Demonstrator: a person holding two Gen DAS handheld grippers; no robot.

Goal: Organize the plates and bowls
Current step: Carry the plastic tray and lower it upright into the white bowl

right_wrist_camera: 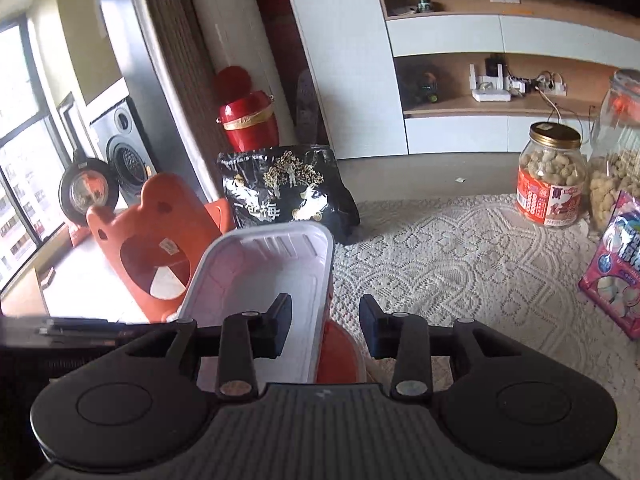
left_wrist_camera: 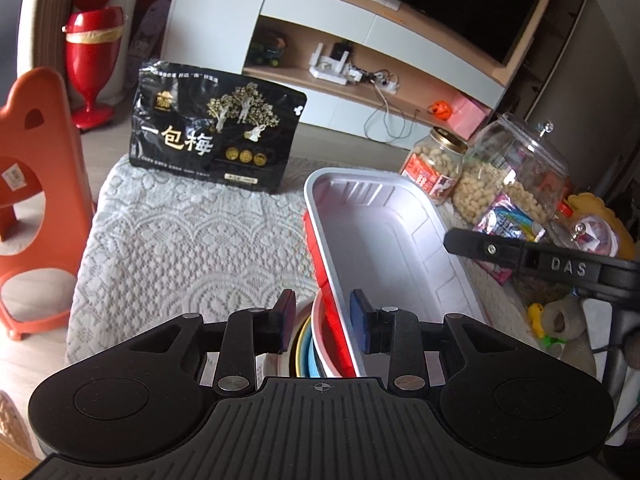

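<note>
Now you are mid-stacking — the white tray point(left_wrist_camera: 384, 240) leans tilted on the nested bowls point(left_wrist_camera: 316, 344) at the desk's point(left_wrist_camera: 180, 240) near edge, both tongs point(left_wrist_camera: 323, 320) point(right_wrist_camera: 325, 326) released astride its rim, so seat it level next.

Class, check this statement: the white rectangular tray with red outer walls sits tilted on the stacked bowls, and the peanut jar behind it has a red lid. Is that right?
Not quite. The peanut jar has a gold lid, as the right wrist view shows; only its label is red. The rest holds: the white tray with red outer walls sits tilted on the stacked bowls.
</note>
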